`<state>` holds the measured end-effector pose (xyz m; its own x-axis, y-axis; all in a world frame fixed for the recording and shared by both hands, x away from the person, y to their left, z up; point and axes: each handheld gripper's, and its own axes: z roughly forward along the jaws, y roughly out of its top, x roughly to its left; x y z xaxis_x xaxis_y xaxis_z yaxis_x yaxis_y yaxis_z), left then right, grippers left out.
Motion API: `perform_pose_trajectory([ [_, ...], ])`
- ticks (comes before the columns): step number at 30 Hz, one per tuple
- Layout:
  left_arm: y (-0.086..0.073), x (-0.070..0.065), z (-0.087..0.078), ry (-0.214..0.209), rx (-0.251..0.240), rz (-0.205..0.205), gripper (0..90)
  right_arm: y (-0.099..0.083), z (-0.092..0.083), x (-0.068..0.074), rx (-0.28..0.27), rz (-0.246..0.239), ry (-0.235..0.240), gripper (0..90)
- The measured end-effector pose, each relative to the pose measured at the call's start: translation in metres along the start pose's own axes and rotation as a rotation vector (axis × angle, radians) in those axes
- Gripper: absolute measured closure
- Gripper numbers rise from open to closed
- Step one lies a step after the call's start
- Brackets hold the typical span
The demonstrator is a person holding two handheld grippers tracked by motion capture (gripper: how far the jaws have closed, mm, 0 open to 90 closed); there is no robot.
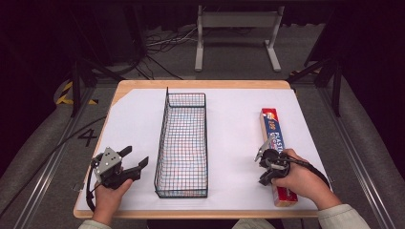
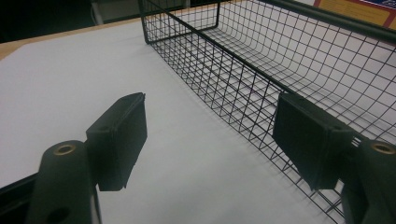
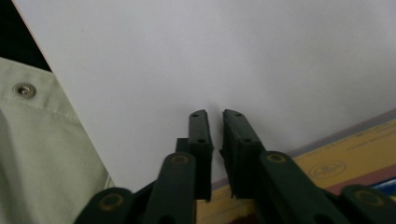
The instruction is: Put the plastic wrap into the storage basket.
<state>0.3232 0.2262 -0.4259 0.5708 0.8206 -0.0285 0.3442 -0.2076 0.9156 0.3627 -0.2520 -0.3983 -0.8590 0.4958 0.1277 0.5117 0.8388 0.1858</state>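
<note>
Here, plastic-wrap box (image 1: 275, 143) just under the nearly closed right tongs (image 1: 263, 167).

The person's left hand (image 1: 107, 193) comes in from the bottom edge at the left, holding the left tongs (image 1: 134, 158) low with the jaws spread wide apart and nothing between them, pointing forward and to the right. The right hand (image 1: 301, 181) enters at the lower right, a pale sleeve (image 1: 341, 217) at the wrist, wrapped around the right tongs (image 1: 263, 164). In the right gripper view those jaws are almost together, a narrow gap left between them.
</note>
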Motion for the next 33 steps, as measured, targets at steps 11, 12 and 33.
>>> perform_pose_trajectory([
  [11,0.001,0.001,0.001,0.004,-0.001,0.001,26.5,-0.012,-0.030,-0.002,-0.351,0.056,-0.080,60.3],
  [12,0.001,0.001,0.001,0.004,-0.001,0.000,26.5,-0.013,-0.034,-0.002,-0.380,0.062,-0.091,60.4],
  [33,0.001,0.003,0.001,0.014,-0.005,-0.005,26.5,-0.025,-0.070,-0.013,-0.616,0.178,-0.248,46.4],
])
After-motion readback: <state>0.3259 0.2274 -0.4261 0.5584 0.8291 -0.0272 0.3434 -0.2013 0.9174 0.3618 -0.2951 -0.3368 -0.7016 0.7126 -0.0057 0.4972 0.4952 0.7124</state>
